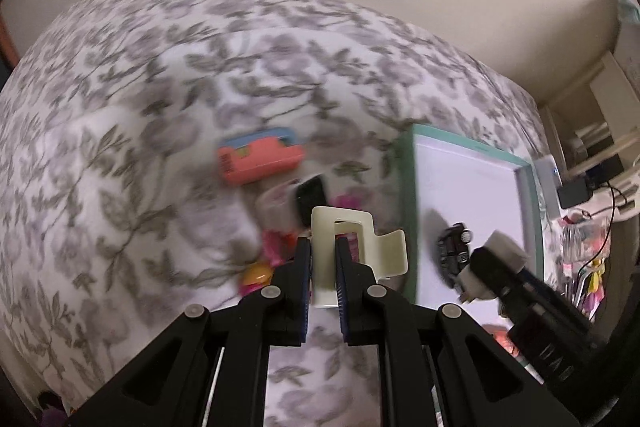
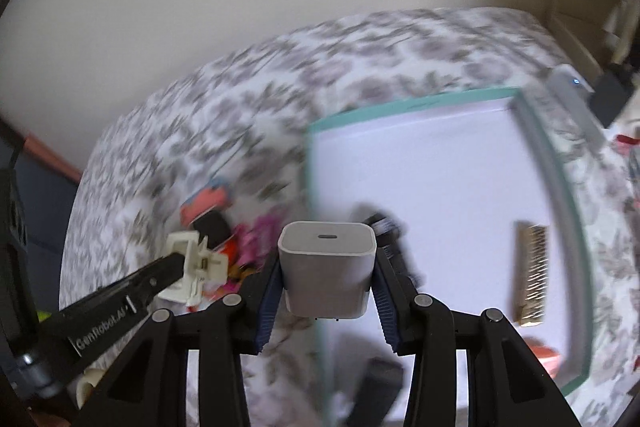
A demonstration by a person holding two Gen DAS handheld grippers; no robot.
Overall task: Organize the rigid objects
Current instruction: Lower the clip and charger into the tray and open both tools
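Observation:
My left gripper [image 1: 323,249] is shut on a cream hair claw clip [image 1: 352,227], held above the flowered bedspread. My right gripper [image 2: 328,265] is shut on a white USB charger cube [image 2: 328,247], held over the left edge of a white tray with a teal rim [image 2: 400,107]. In the tray lie a black toy car [image 1: 454,253] and a gold bar-shaped piece [image 2: 530,271]. In the right wrist view the left gripper [image 2: 178,265] and its clip [image 2: 200,267] sit to the left. In the left wrist view the charger [image 1: 496,259] hangs over the tray [image 1: 408,207].
On the bedspread left of the tray lie an orange-pink box [image 1: 260,159], a black object [image 1: 312,193] and pink and orange small pieces [image 1: 276,247]. A grey device [image 2: 568,87] and a black adapter [image 1: 574,193] sit beyond the tray's far side. A wall runs behind the bed.

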